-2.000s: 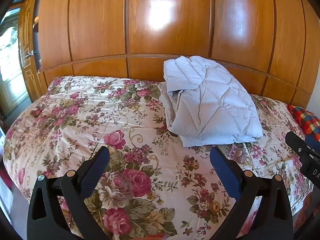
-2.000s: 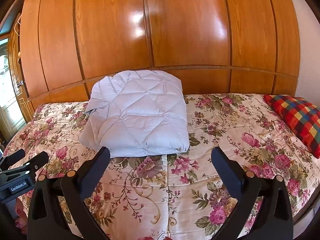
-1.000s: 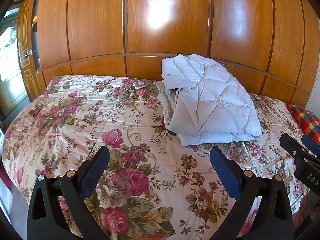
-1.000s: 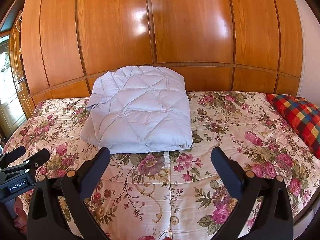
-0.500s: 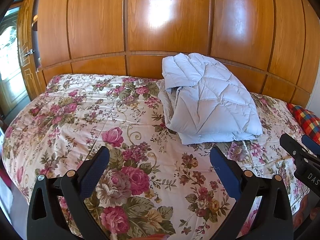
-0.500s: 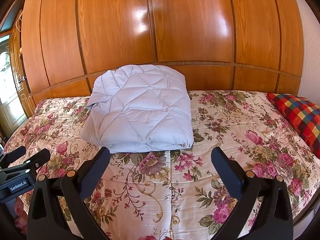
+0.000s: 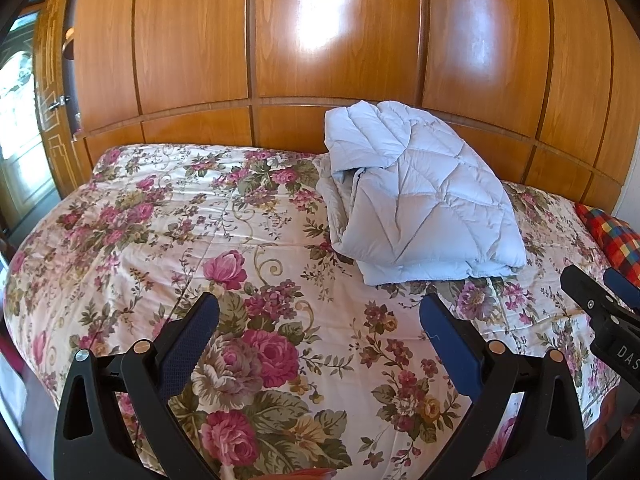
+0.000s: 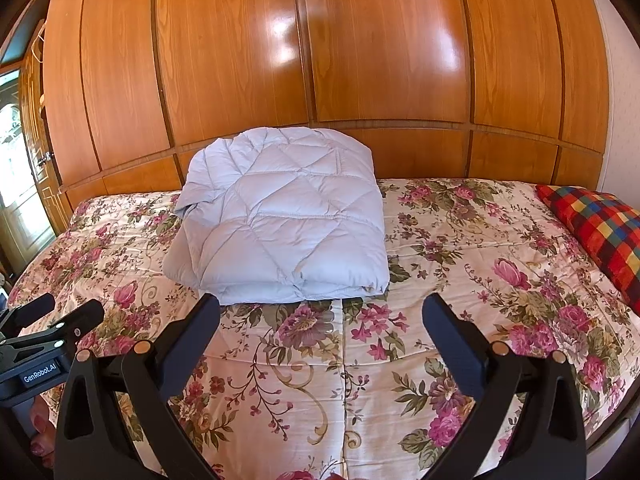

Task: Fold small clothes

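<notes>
The pale blue quilted garment (image 8: 280, 216) lies folded on the floral bedspread (image 8: 460, 280) against the wooden headboard (image 8: 320, 60), ahead of both tongs and slightly left of the right tongs (image 8: 320, 320) — the nearer pair, I judge — while from the left tongs (image 7: 318, 320) it sits ahead and to the right. Both tongs are released and empty, above the bed. The bundle is puffy, diamond-stitched and roughly square — its folded edge faces the tongs.

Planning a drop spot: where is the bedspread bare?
Bare: the floral bedspread between the folded quilted garment and the plaid pillow, and left of the garment. Crowded: the garment's patch by the wood panelling.
</notes>
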Tool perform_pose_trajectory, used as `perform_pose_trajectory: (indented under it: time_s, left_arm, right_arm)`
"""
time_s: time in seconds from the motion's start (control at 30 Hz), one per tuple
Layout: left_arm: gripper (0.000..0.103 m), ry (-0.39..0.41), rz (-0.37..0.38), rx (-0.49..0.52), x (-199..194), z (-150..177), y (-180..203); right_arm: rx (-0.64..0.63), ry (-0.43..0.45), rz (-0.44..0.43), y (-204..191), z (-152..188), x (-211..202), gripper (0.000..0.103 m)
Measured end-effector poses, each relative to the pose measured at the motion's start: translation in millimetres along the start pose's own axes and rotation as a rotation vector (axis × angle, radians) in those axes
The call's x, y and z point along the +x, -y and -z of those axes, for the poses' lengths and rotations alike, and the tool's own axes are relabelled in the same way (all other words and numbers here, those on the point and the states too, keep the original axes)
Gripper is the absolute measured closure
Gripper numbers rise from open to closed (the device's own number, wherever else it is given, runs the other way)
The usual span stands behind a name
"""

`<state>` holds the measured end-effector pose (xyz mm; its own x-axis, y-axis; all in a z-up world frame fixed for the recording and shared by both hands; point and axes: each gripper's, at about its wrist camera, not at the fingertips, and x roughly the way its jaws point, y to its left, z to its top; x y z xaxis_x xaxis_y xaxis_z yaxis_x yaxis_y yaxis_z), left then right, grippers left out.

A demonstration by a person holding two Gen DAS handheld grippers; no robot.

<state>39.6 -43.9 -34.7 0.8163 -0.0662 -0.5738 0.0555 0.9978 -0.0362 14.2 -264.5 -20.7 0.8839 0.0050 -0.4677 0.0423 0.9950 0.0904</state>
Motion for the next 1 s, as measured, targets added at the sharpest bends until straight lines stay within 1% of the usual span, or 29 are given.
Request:
perform_pose_trajectory:
  time_s: [0.5,1.0]
  left_arm:
    - [0.004,-0.020,0.013,-0.012,1.3,1.1,-1.6]
    - [0.004,-0.031,0.019,0.005,5.5,3.7,2.6]
  right_arm:
    - [-0.001,-0.007,-0.005,0.3,0.9,2.0,0.002]
    - [-0.003,-0.024,-0.014,4.1,2.4,7.7,0.002]
